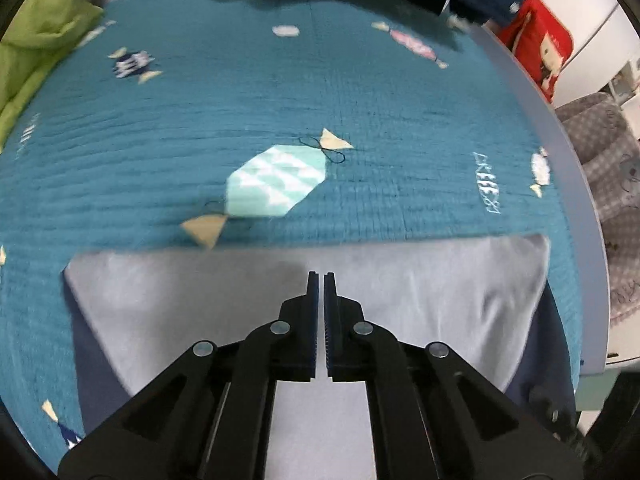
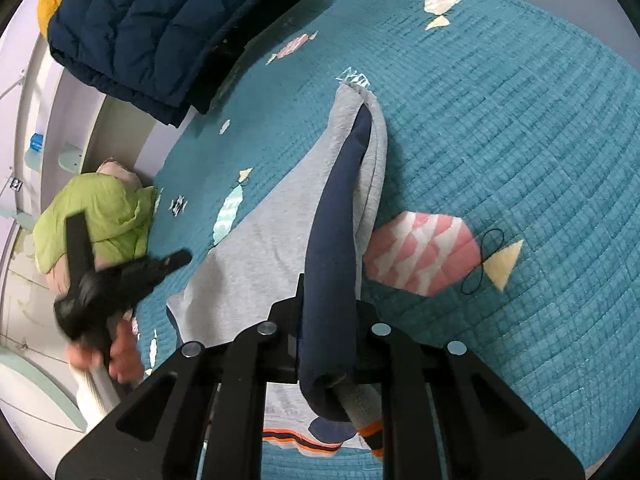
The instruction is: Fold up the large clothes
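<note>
Nearest the quilt's (image 2: 520, 128) front edge, right gripper (image 2: 332, 300) is clenched on the grey sweatshirt's (image 2: 256, 256) bunched navy sleeve (image 2: 330, 240), lifting it off the quilt. Left gripper (image 1: 323, 280) hovers pinched shut, empty, over the flat grey panel. Looks mid-fold; next, carry the sleeve across the body. Soft jersey on ribbed teal quilting. Far corner: puffy navy jacket (image 2: 160, 28).

Matte black left gripper (image 1: 322, 280) — blue-ribbed pads, round silver pivot pins
</note>
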`<action>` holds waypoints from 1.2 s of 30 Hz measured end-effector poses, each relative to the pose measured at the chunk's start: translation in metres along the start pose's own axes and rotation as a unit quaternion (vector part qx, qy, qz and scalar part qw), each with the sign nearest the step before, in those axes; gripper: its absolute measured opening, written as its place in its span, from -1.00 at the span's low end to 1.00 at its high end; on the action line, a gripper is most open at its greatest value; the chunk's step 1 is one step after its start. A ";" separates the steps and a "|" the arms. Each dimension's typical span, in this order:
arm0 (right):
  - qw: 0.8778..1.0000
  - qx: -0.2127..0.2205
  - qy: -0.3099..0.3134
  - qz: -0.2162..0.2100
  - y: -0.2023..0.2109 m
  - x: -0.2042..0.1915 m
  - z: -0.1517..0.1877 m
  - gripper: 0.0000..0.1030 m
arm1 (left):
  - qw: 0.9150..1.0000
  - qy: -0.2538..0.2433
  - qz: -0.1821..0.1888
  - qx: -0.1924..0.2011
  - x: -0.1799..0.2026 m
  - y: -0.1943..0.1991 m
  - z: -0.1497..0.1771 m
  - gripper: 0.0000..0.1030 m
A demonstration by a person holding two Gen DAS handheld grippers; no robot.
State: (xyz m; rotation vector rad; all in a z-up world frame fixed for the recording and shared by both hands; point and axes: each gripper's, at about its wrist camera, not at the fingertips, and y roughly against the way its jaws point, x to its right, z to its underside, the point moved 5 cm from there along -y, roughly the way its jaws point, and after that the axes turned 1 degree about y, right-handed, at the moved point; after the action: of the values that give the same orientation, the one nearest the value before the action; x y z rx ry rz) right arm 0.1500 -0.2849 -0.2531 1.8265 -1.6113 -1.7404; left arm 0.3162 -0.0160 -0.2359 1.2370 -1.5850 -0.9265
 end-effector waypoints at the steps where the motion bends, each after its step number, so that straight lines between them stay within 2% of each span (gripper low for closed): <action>1: 1.000 -0.001 -0.004 0.003 0.000 0.001 -0.001 -0.75 | 1.000 -0.002 0.002 -0.007 0.003 -0.011 -0.006 -0.94; 3: 1.000 -0.006 -0.003 0.016 0.002 0.007 0.000 -0.75 | 1.000 -0.007 -0.003 -0.023 0.006 -0.034 -0.013 -0.94; 6: 0.999 -0.009 0.001 0.038 -0.002 0.008 -0.002 -0.75 | 0.997 -0.017 -0.048 -0.061 0.002 -0.090 -0.013 -0.99; 7: 0.999 -0.011 -0.002 0.042 -0.003 0.008 -0.002 -0.75 | 0.997 -0.013 -0.048 -0.055 -0.001 -0.098 -0.013 -0.99; 11: 0.999 -0.019 -0.011 0.040 -0.003 0.012 -0.002 -0.75 | 0.996 -0.037 -0.053 -0.063 0.008 -0.073 -0.004 -1.00; 14: 0.999 -0.024 -0.004 0.045 -0.004 0.013 0.000 -0.74 | 0.996 -0.035 -0.051 -0.061 0.006 -0.052 0.009 -1.00; 16: 0.999 -0.025 0.002 0.047 -0.005 0.011 0.002 -0.72 | 0.996 -0.025 -0.049 -0.067 0.001 -0.054 0.020 -1.00; 19: 0.998 -0.034 0.005 0.057 -0.012 0.009 0.005 -0.70 | 0.996 -0.036 -0.060 -0.061 -0.001 -0.072 0.025 -1.00; 22: 0.998 -0.036 0.013 0.055 -0.008 0.004 0.007 -0.70 | 0.992 -0.047 -0.090 -0.073 0.010 -0.055 0.032 -0.99; 25: 0.998 -0.035 0.021 0.050 -0.005 0.000 0.011 -0.70 | 0.993 -0.052 -0.066 -0.088 0.017 -0.037 0.058 -0.99; 27: 0.998 -0.038 0.019 0.053 -0.008 0.001 0.014 -0.70 | 0.993 -0.043 -0.069 -0.085 0.009 -0.051 0.072 -1.00; 30: 0.998 -0.044 0.016 0.049 -0.009 0.001 0.020 -0.70 | 0.995 -0.015 -0.060 -0.082 0.001 -0.059 0.070 -0.96; 33: 0.998 -0.044 0.023 0.050 -0.007 -0.002 0.020 -0.70 | 0.994 -0.021 -0.069 -0.084 0.002 -0.045 0.073 -0.97; 36: 0.998 -0.045 0.023 0.047 -0.006 -0.002 0.019 -0.70 | 0.991 -0.004 -0.046 -0.126 0.002 -0.028 0.112 -0.96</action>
State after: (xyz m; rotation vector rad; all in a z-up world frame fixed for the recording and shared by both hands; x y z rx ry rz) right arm 0.1389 -0.2708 -0.2617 1.7087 -1.5486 -1.6888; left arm 0.2189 -0.0207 -0.2972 1.1350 -1.3772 -1.1537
